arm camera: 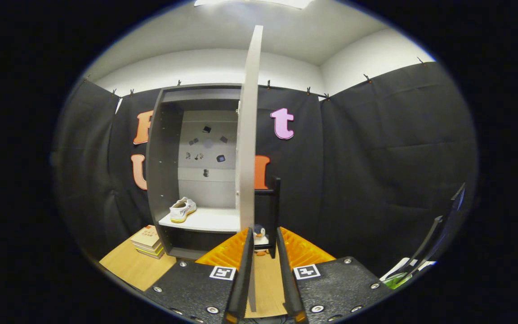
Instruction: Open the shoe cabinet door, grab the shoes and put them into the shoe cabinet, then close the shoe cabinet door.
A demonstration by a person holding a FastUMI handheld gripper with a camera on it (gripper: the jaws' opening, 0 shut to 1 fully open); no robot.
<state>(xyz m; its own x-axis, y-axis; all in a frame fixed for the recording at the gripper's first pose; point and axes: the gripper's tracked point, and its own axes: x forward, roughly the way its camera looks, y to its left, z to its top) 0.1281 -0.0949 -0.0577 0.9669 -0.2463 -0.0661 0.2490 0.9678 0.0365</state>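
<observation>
The grey shoe cabinet (164, 171) stands open against the black cloth wall. A white shoe with a yellowish sole (181, 209) lies on the left part of its white shelf (214, 220). The cabinet door (247, 135) is swung out towards me and shows edge-on. Its lower edge runs down between my fingers, close to the left finger (244, 261), with a gap to the right one. My gripper (264, 231) is open around that edge.
A stack of books (147, 240) lies on the wooden floor (133, 267) left of the cabinet. A small penguin toy (259, 233) and a black frame (275, 198) stand just beyond the fingertips. A dark rack (443, 229) leans at the right.
</observation>
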